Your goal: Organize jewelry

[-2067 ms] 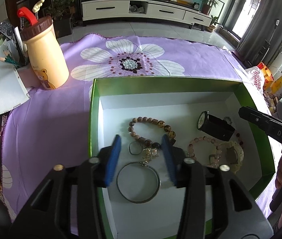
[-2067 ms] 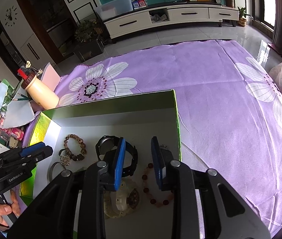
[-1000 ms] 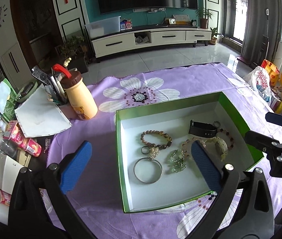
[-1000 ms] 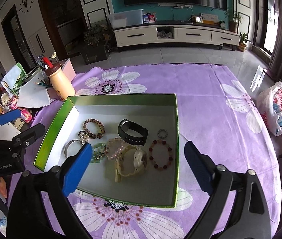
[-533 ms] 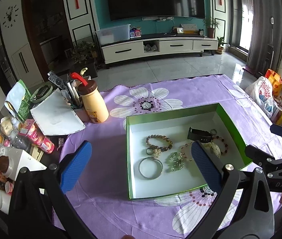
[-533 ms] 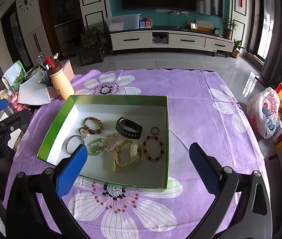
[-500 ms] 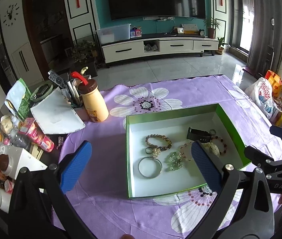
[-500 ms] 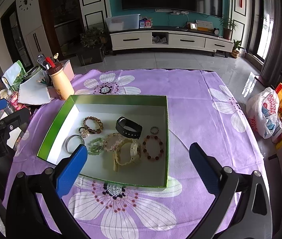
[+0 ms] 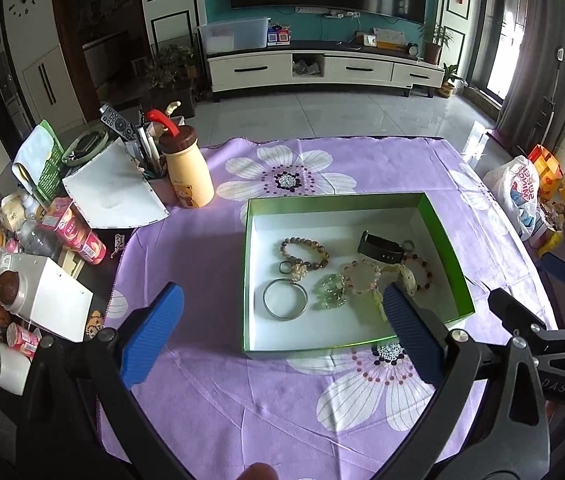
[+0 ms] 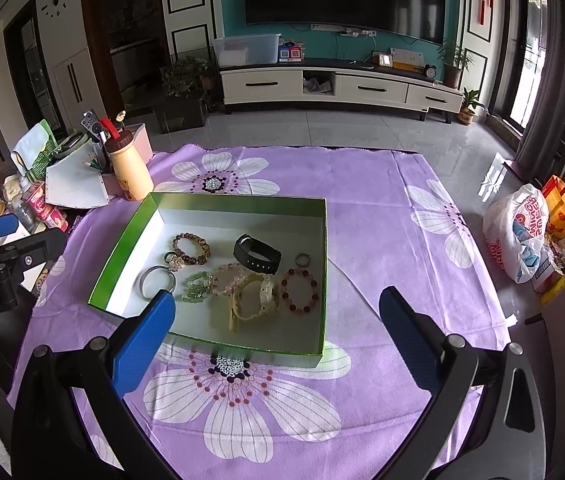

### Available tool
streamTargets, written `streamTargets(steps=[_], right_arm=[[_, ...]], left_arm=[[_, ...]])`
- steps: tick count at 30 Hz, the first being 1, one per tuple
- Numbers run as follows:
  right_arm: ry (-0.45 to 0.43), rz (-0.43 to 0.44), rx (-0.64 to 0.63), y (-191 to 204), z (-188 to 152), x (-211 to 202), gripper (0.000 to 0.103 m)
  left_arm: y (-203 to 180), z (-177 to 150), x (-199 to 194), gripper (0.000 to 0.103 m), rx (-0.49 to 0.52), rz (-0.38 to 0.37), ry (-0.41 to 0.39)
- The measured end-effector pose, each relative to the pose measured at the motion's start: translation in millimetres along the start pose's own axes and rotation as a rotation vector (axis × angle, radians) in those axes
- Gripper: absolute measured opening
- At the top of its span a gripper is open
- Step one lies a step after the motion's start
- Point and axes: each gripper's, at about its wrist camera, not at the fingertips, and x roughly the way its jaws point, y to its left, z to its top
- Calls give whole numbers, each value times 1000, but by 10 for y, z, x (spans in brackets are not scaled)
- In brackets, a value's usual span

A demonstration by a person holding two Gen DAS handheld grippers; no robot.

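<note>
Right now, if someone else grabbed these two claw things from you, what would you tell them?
Left gripper: open, empty, held above the purple cloth.
Right gripper: open, empty, also above the cloth.
All visible jewelry lies in the green box: brown bead bracelet, metal bangle, green crystal piece, pink bead bracelet, cream watch, black band, red bead bracelet, small ring.
None lies loose on the cloth. The job looks done; some pieces overlap.

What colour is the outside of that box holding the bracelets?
The box is shiny green outside, white inside; the right wrist view shows it best.
</note>
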Motion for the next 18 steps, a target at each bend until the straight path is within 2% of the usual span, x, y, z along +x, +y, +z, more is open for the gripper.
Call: streamTargets(steps=[7, 18], right_arm=[[-17, -6, -6, 38, 82, -116, 102], [-10, -8, -14, 87, 125, -71, 102]], left_arm=[[5, 12, -68, 101, 4, 13, 23], [65, 83, -52, 101, -27, 29, 36]])
